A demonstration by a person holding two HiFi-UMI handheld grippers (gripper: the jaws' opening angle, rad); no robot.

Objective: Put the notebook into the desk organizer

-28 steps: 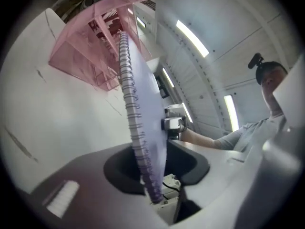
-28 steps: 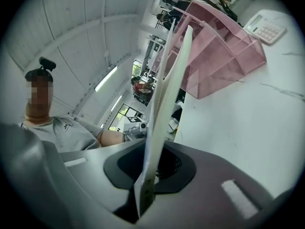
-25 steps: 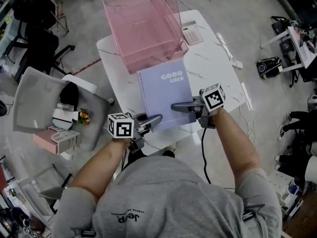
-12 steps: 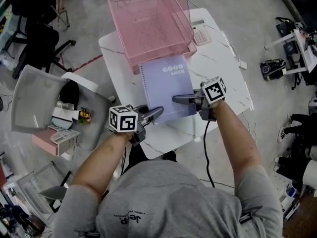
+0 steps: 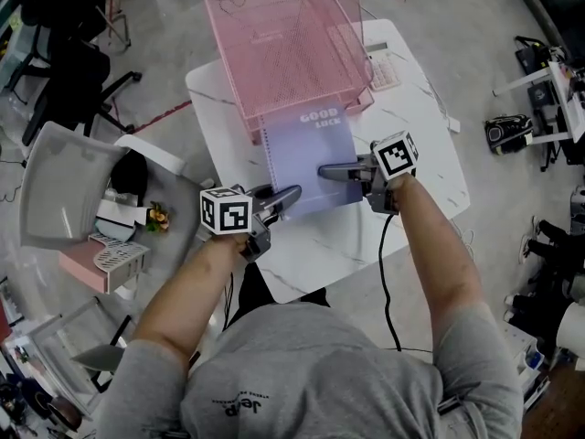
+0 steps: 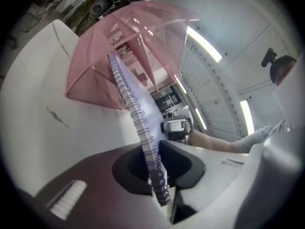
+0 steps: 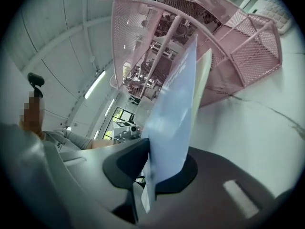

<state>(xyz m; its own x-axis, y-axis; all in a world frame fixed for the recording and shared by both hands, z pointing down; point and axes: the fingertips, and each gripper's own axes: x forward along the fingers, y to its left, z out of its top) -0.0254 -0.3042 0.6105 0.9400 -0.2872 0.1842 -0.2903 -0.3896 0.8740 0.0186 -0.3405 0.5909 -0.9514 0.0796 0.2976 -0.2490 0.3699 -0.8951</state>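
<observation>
On a small white marble-look table (image 5: pixel 366 245), seen from above, a pink wire-mesh desk organizer (image 5: pixel 274 26) with stacked trays stands at the far end, its open front facing the person. A lilac spiral-bound notebook (image 5: pixel 311 158), printed "GOOD LUCK", is held flat in front of it, cover up. Its far edge is right at the mouth of the lower tray, just under the upper tray's front rim.

Both tools are clamped on the near half of the notebook, one at each long side. The left gripper (image 5: pixel 294 192) has its jaws nearly closed on the wire spiral binding. The right gripper (image 5: pixel 322 169) has its jaws pressed together on the open edge of the cover and pages. A white calculator (image 5: pixel 384 69) lies on the table beside the organizer's right side, clear of the path.

The notebook looks light and thin, so the pages will likely sag or fan if gripped at one edge only. The spiral gives a stiff, bumpy hold that should not slip, while the smooth cover edge may slide between the pads. Holding both long sides near the back end, as now, seems the soundest way to keep it level.
</observation>
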